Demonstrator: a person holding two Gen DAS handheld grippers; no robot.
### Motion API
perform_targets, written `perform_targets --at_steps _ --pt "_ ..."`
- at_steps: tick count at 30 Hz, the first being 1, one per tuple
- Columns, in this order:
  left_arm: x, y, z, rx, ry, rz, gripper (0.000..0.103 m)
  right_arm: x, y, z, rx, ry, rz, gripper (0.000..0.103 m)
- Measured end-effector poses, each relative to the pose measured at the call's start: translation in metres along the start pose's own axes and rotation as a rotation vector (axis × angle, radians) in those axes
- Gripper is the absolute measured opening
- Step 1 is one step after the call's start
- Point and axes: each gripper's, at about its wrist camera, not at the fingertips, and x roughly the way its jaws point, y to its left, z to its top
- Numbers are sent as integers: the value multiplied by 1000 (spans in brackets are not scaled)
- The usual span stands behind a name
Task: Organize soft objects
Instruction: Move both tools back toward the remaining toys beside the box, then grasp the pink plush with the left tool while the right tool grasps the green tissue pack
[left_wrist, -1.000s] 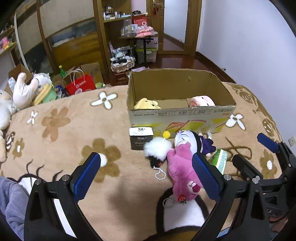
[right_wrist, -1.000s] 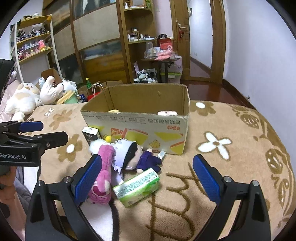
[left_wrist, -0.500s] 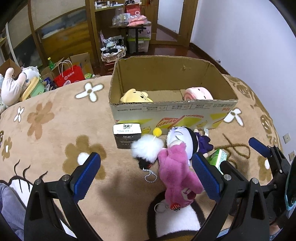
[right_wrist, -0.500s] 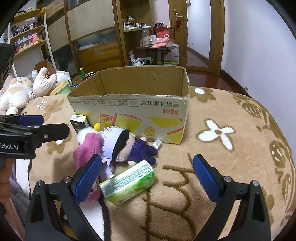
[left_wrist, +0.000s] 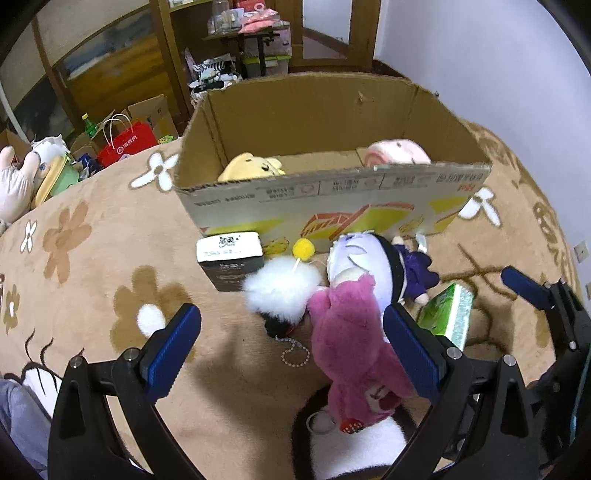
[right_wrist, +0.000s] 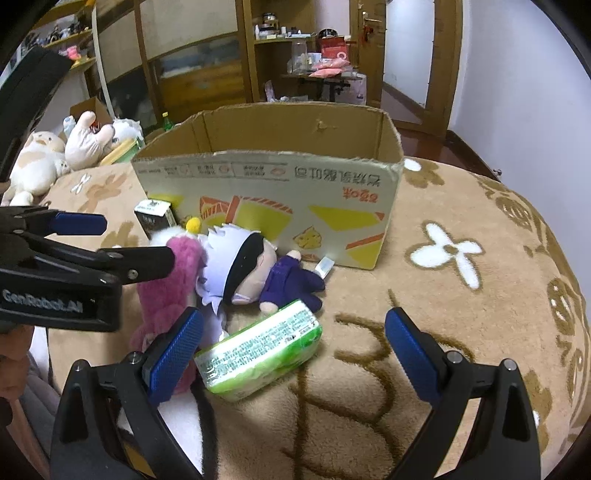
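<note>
A: Left wrist view?
B: Left gripper (left_wrist: 291, 343) spread wide, holding nothing, above the blanket (left_wrist: 92, 288). Between its fingers: white pom-pom keychain (left_wrist: 282, 293) touching the pink plush (left_wrist: 354, 343). White-haired doll (left_wrist: 364, 264) sits just behind the pink one, against the cardboard box (left_wrist: 332, 199). Black carton (left_wrist: 231, 260) at the box's front left corner. Green tissue pack (left_wrist: 448, 314) right of the plush. In the box: 1 yellow plush (left_wrist: 251, 168), 1 pink-white plush (left_wrist: 397, 153).
A: Right wrist view?
B: Right gripper (right_wrist: 293, 349) also wide, empty. The tissue pack (right_wrist: 258, 349) lies between its fingers, near the left pad, touching the doll's (right_wrist: 240, 266) feet. The pink plush (right_wrist: 170, 291) is beside the doll, half hidden by the left gripper (right_wrist: 122, 243).
</note>
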Motion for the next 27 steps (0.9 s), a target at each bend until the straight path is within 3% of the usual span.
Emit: perform_targets --at_steps 14,19,24,27 --pt "20 -18 -9 75 65 7 96 19 7 -6 -33 59 -1 103" --pt "23 -11 -10 37 90 -33 86 26 0 -6 3 72 15 103" --pt "28 -9 -12 30 117 -47 63 30 -4 -6 24 88 24 102" --pt "29 -7 -13 17 131 -76 50 31 -4 -7 28 101 48 92"
